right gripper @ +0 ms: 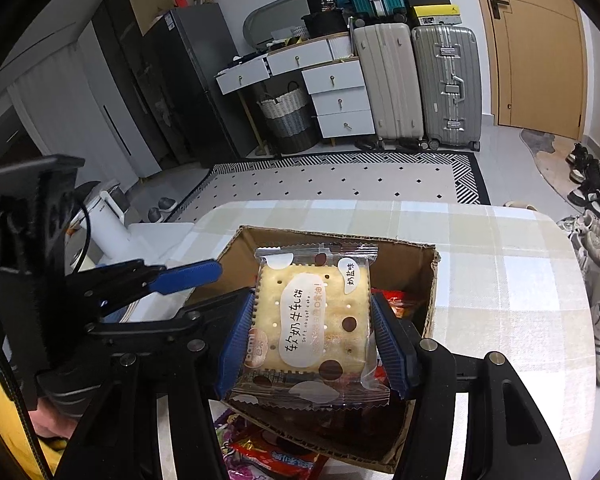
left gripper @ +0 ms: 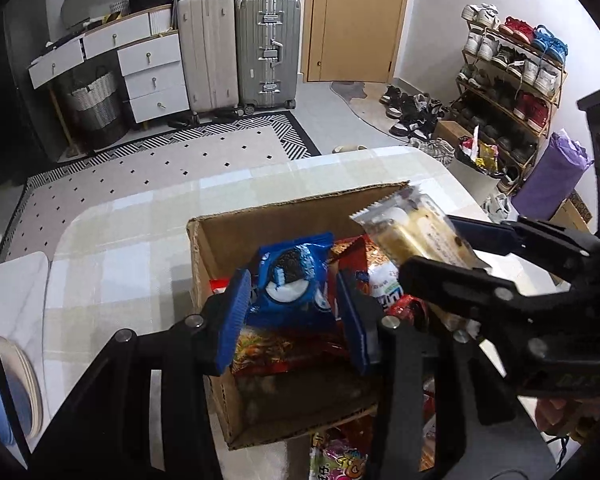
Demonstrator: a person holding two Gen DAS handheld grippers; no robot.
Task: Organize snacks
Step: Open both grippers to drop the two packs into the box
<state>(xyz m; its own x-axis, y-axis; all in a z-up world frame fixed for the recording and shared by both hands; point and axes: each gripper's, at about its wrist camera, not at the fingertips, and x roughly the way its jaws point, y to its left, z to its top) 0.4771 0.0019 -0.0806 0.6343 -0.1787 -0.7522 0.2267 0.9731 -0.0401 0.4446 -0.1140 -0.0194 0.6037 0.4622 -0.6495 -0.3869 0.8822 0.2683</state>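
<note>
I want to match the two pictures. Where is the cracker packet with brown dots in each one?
Left wrist view: the cracker packet is right of centre, seen edge-on, clamped in the right gripper above the cardboard box.
Right wrist view: it fills the lower centre, face up between the blue pads, over the box.
Shared landmark: the silver suitcase beside the door.
</note>
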